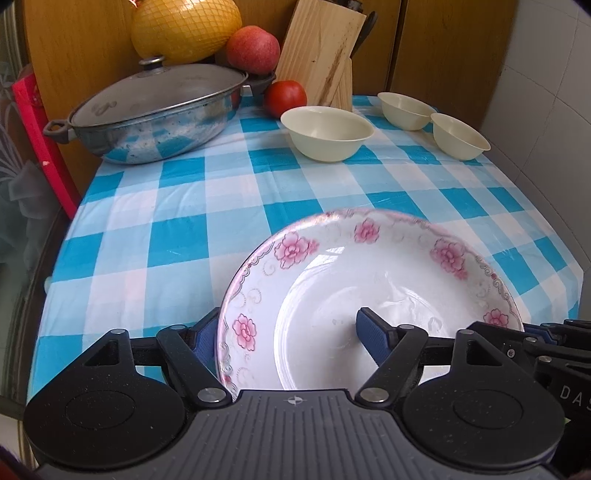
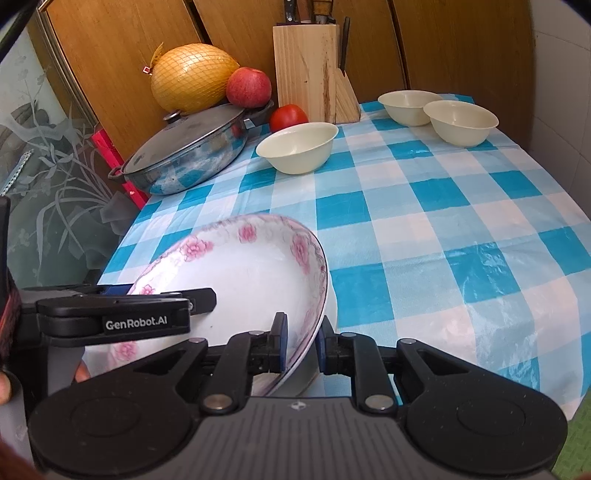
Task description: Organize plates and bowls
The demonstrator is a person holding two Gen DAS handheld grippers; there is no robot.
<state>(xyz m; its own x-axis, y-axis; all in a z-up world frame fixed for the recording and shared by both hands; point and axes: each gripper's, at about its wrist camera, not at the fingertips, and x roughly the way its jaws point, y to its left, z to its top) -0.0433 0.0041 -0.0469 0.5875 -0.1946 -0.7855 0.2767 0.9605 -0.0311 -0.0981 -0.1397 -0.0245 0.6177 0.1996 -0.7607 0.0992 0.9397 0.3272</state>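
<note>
A white plate with pink flowers sits tilted near the front of the blue checked tablecloth. My left gripper is open and straddles the plate's left rim, one finger outside and one over its well. My right gripper is shut on the plate's right rim. A white dish edge shows beneath that rim. Three cream bowls stand empty at the back: a larger one in the middle and two small ones at the right corner.
A lidded steel pan fills the back left, with a netted pomelo and an apple behind it. A tomato and a wooden knife block stand at the back. The table drops off at the left and right edges.
</note>
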